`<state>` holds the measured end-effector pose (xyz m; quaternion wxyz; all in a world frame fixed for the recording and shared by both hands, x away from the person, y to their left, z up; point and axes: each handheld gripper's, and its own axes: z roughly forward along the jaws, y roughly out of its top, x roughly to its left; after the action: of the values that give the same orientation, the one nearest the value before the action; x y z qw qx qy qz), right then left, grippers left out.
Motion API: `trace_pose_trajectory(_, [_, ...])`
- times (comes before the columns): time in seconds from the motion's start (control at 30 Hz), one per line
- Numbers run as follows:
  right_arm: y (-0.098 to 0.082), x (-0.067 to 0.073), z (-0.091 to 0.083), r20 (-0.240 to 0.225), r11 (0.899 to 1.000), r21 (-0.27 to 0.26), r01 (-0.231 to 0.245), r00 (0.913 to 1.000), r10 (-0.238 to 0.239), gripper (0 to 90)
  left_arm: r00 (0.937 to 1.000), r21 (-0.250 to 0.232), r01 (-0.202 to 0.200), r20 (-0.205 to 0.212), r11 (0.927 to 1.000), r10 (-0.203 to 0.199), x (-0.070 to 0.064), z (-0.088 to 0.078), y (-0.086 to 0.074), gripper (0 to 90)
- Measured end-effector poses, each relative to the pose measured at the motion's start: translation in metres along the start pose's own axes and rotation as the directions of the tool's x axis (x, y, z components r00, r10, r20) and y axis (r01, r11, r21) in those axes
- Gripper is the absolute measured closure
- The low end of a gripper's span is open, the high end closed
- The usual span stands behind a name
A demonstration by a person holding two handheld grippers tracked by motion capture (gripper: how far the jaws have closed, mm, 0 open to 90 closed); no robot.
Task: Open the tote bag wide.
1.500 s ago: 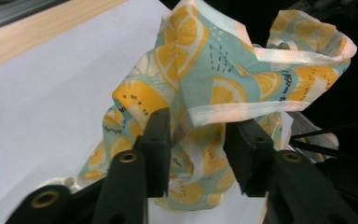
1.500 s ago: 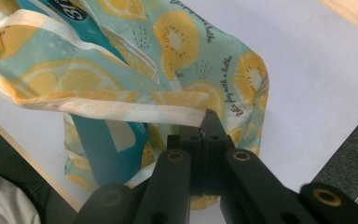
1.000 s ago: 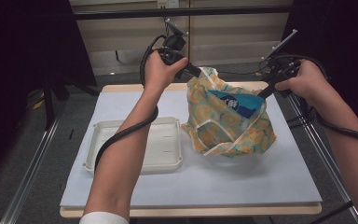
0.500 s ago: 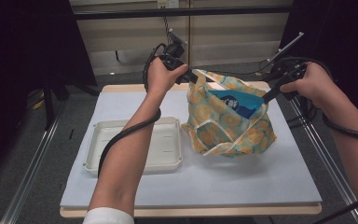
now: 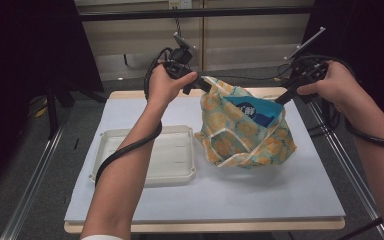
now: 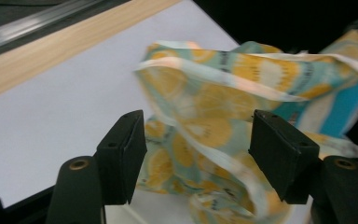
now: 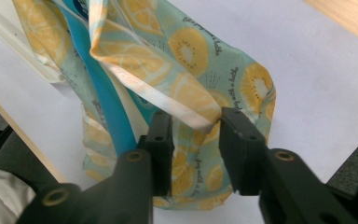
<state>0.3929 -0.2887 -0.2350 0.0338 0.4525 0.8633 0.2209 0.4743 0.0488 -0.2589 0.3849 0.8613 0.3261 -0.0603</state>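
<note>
1. A lemon-print fabric bag stood on the white-covered bench, right of centre, its mouth pulled wide between the two grippers.
2. The left gripper was at the bag's left rim. In the left gripper view its jaws had just been opening and stood well apart, with the bag's cloth between them but neither pad pressing on it — an open gripper.
3. The right gripper was at the bag's right rim. In the right gripper view its jaws had just been opening a little, yet a fold of the bag's pale hem sat pinched between the pads — the gripper was holding the bag there.
4. A blue packet showed inside the bag's mouth.
5. A white tray lay just left of the bag on the bench.
</note>
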Motion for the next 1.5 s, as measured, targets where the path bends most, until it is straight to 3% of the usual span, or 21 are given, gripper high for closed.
trace_pose_trajectory(0.07, [0.001,0.0,0.0,0.002,1.0,-0.006,-0.019,0.9998,0.019,81.0,0.9998,-0.008,-0.016,-0.008,0.9998,0.016,-0.005,-0.004,-0.003,31.8])
trace_pose_trajectory(0.17, [0.002,-0.001,0.002,0.001,1.0,-0.001,-0.03,0.9995,0.03,88.6,0.9991,-0.018,-0.041,0.012,0.999,0.041,-0.012,-0.007,-0.007,31.5])
trace_pose_trajectory(0.2, [0.002,-0.001,0.002,0.004,1.0,-0.006,-0.03,0.9995,0.03,89.1,0.9978,-0.009,-0.065,0.007,0.9978,0.066,-0.013,-0.008,-0.007,31.4])
trace_pose_trajectory(0.33, [0.003,-0.001,0.004,0.016,0.998,-0.011,-0.057,0.9982,0.057,89.8,0.9963,-0.022,-0.072,0.044,0.9971,0.073,-0.019,-0.006,-0.013,35.0])
trace_pose_trajectory(0.43, [0.002,-0.001,0.005,0.027,0.998,0.004,-0.06,0.9978,0.06,89.3,0.9914,-0.02,-0.095,0.089,0.9953,0.096,-0.022,-0.003,-0.016,39.6])
trace_pose_trajectory(0.53, [0.001,-0.001,0.006,0.026,0.998,0.004,-0.061,0.9978,0.061,88.9,0.9891,0.004,-0.122,0.084,0.9925,0.121,-0.024,0.002,-0.018,45.5])
trace_pose_trajectory(0.6, [0.001,-0.002,0.006,0.027,0.998,0.004,-0.061,0.9978,0.061,88.9,0.9846,0.026,-0.137,0.113,0.9903,0.133,-0.023,0.005,-0.018,58.2])
trace_pose_trajectory(0.7, [0.0,-0.002,0.007,0.027,0.998,0.007,-0.058,0.9979,0.058,88.9,0.9828,0.051,-0.132,0.137,0.9899,0.124,-0.023,0.006,-0.019,73.9])
trace_pose_trajectory(0.73, [0.0,-0.002,0.007,0.028,0.998,0.01,-0.062,0.9977,0.062,89.0,0.9854,0.035,-0.109,0.135,0.9934,0.104,-0.025,0.006,-0.021,77.5])
trace_pose_trajectory(0.77, [0.0,-0.002,0.007,0.033,0.998,0.011,-0.065,0.9973,0.065,89.0,0.9818,0.067,-0.149,0.129,0.9866,0.139,-0.024,0.005,-0.021,82.3])
trace_pose_trajectory(0.83, [0.0,-0.003,0.007,0.028,0.998,0.01,-0.062,0.9977,0.062,89.1,0.9865,0.055,-0.114,0.125,0.992,0.106,-0.025,0.003,-0.024,85.7])
trace_pose_trajectory(0.87, [-0.001,-0.003,0.007,0.029,0.998,0.009,-0.062,0.9977,0.062,89.2,0.9842,0.076,-0.131,0.13,0.9885,0.12,-0.022,0.002,-0.026,86.3])
trace_pose_trajectory(0.9, [-0.001,-0.004,0.007,0.032,0.998,0.014,-0.063,0.9975,0.063,89.4,0.9866,0.058,-0.106,0.13,0.9926,0.098,-0.022,0.002,-0.028,86.4])
trace_pose_trajectory(1.0, [-0.002,-0.005,0.007,0.032,0.998,0.013,-0.064,0.9974,0.064,90.0,0.9841,0.075,-0.126,0.135,0.9892,0.115,-0.019,-0.001,-0.036,86.1])
trace_pose_trajectory(1.07, [-0.003,-0.005,0.009,0.03,0.998,0.009,-0.063,0.9976,0.063,90.0,0.9866,0.078,-0.099,0.137,0.992,0.088,-0.019,0.0,-0.041,83.5])
trace_pose_trajectory(1.13, [-0.004,-0.006,0.01,0.036,0.998,0.019,-0.064,0.9973,0.064,90.0,0.9853,0.098,-0.12,0.134,0.9879,0.107,-0.016,0.0,-0.045,79.8])
trace_pose_trajectory(1.17, [-0.005,-0.006,0.01,0.036,0.998,0.021,-0.066,0.9972,0.065,90.0,0.988,0.09,-0.091,0.134,0.9918,0.078,-0.017,0.001,-0.048,77.0])
trace_pose_trajectory(1.23, [-0.006,-0.006,0.011,0.038,0.997,0.03,-0.064,0.9973,0.063,90.0,0.9886,0.095,-0.097,0.124,0.9907,0.085,-0.012,-0.002,-0.05,73.0])
trace_pose_trajectory(1.33, [-0.007,-0.007,0.01,0.038,0.998,0.024,-0.062,0.9974,0.061,90.0,0.9939,0.065,-0.052,0.1,0.9965,0.045,-0.006,-0.007,-0.053,64.4])
trace_pose_trajectory(1.37, [-0.008,-0.007,0.009,0.043,0.998,0.022,-0.063,0.9972,0.062,90.0,0.9935,0.061,-0.071,0.093,0.9956,0.065,-0.003,-0.01,-0.052,61.3])
trace_pose_trajectory(1.5, [-0.01,-0.008,0.006,0.041,0.997,0.026,-0.071,0.9967,0.07,90.0,0.9948,0.002,-0.039,0.095,0.9992,0.039,-0.001,-0.015,-0.048,52.4])
